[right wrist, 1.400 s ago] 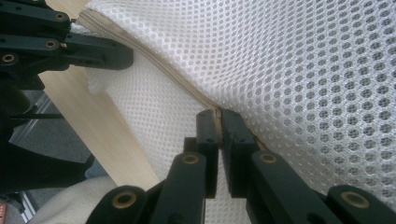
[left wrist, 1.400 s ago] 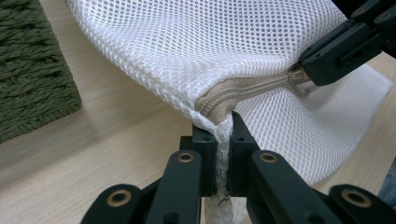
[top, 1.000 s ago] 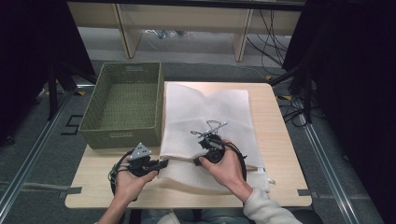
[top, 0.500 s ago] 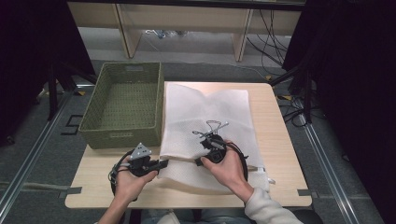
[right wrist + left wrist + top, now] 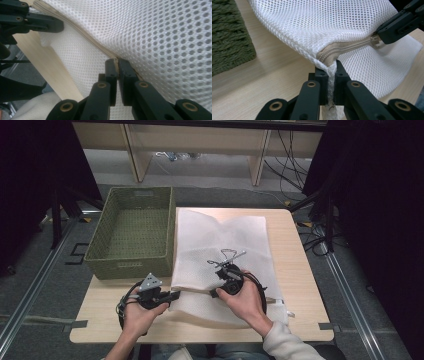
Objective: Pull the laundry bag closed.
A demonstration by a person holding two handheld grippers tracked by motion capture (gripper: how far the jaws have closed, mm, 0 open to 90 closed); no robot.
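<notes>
Fingers of left gripper [image 5: 172,295] clamped on corner of white mesh bag [image 5: 225,245]; fingers of right gripper [image 5: 214,293] clamped on zipper pull. High view: bag lies flat on tabletop [image 5: 295,270], near edge lifted between both grippers; green basket [image 5: 132,232] just beside bag, at its left.

Left gripper view: fingers [image 5: 322,77] pinch bag corner [image 5: 329,63] at zipper [image 5: 352,45] end; right gripper [image 5: 378,37] on pull [image 5: 375,40] farther along.

Right gripper view: fingers [image 5: 111,70] closed at zipper seam [image 5: 87,38]; left gripper [image 5: 60,26] beyond.

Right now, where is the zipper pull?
In the left gripper view, upper right: the clear zipper pull sits on the beige zipper, pinched by the right gripper.
</notes>
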